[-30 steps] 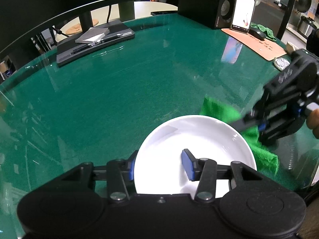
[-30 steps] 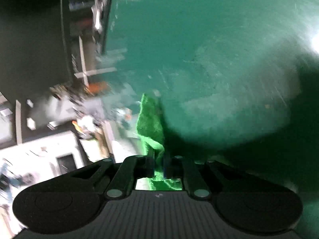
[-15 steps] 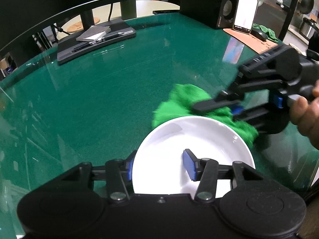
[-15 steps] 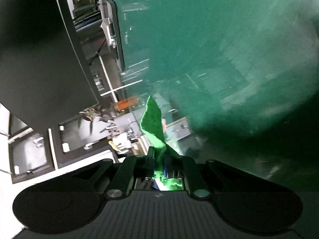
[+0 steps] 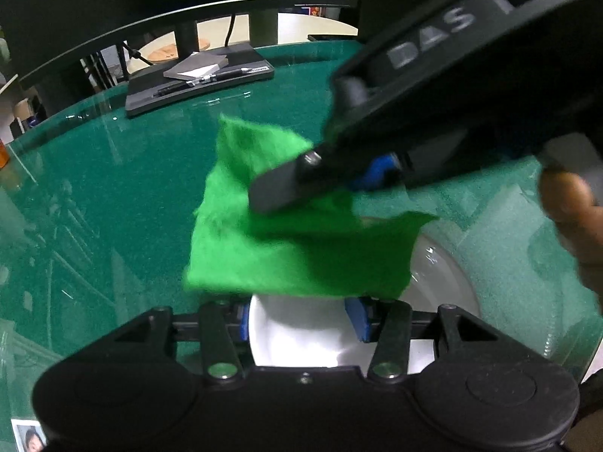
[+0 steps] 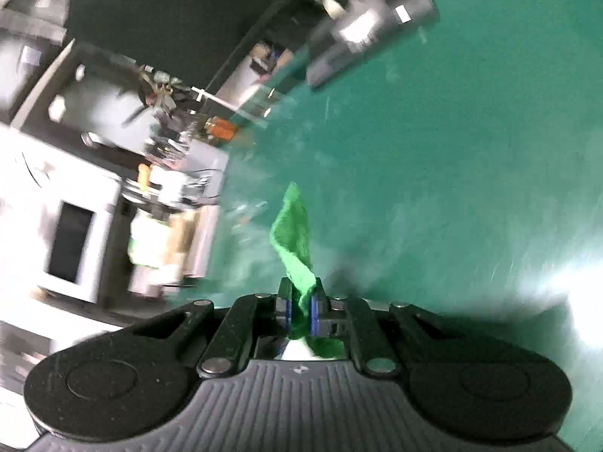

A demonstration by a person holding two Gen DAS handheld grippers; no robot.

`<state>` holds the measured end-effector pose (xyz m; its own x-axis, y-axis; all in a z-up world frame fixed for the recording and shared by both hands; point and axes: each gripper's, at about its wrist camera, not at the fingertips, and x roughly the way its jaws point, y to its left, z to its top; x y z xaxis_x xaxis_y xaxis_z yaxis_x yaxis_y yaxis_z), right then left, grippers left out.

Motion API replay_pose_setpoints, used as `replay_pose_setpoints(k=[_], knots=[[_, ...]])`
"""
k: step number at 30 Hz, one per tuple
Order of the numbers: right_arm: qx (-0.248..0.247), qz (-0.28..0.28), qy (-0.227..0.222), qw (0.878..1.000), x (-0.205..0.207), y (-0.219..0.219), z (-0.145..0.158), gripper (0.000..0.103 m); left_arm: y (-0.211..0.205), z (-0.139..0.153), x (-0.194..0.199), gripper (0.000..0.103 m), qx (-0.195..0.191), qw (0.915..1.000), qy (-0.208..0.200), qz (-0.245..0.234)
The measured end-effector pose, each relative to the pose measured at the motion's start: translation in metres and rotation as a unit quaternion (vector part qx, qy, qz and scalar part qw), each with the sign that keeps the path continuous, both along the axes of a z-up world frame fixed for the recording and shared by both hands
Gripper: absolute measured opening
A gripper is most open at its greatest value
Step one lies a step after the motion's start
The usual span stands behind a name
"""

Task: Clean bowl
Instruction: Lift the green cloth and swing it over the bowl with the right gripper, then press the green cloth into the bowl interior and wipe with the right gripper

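Bowl: white bowl (image 5: 301,335) sits on the green table (image 5: 113,196), right in front of the left gripper (image 5: 303,324), most of it under the cloth.
Left gripper: blue pads (image 5: 356,320) set fairly wide apart, one outside the near rim and one inside the bowl; whether they actually press the rim I cannot tell.
Right gripper: right gripper (image 6: 300,310) pinched narrow on the green cloth (image 6: 294,241), which pokes up between its blue pads (image 6: 313,310).
Left view only: cloth (image 5: 301,248) hangs spread out over the bowl, dangling from the right gripper (image 5: 331,184), whose black body is lettered "DAS"; a bare hand (image 5: 573,218) grips it at the right edge. A black tray (image 5: 196,83) with a grey pad and pen lies at the far side of the table.
Right view only: bowl hardly shows; mostly blurred table (image 6: 452,150) and smeared room clutter off to the left.
Change from a second ago: cloth was then bunched on the table beside the bowl's right rim; half a second ago it was lifted behind the far rim; now it covers most of the bowl. The right gripper has come in much closer to the left camera. The left gripper and bowl have kept their places.
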<state>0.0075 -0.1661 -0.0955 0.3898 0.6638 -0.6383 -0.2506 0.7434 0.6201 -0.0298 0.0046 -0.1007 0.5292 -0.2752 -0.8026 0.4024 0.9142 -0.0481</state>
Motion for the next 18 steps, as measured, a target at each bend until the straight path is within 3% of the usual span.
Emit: replay_pose_setpoints(k=[2, 4, 7, 11, 14, 18], knots=[[-0.089, 0.054, -0.089, 0.991, -0.008, 0.024, 0.01, 0.01, 0.002, 0.0, 0.0, 0.047, -0.006, 1.0, 0.001, 0.003], [-0.133, 0.113, -0.117, 0.978, -0.017, 0.041, 0.008, 0.01, 0.004, -0.001, 0.0, 0.047, -0.014, 0.9999, 0.004, 0.006], [-0.159, 0.14, -0.153, 0.965, -0.026, 0.047, 0.009, 0.01, 0.006, -0.001, -0.001, 0.048, -0.023, 0.9997, 0.007, 0.011], [-0.198, 0.136, -0.183, 0.953, -0.033, 0.046, 0.013, 0.01, 0.006, -0.001, -0.004, 0.048, -0.02, 0.9997, 0.002, 0.013], [-0.198, 0.112, -0.173, 0.958, -0.028, 0.044, 0.014, 0.01, 0.003, 0.0, -0.007, 0.048, -0.013, 0.9999, -0.002, 0.01], [-0.19, 0.144, -0.181, 0.954, -0.033, 0.054, 0.009, 0.013, 0.001, -0.001, -0.006, 0.048, -0.01, 0.9999, -0.003, 0.004]])
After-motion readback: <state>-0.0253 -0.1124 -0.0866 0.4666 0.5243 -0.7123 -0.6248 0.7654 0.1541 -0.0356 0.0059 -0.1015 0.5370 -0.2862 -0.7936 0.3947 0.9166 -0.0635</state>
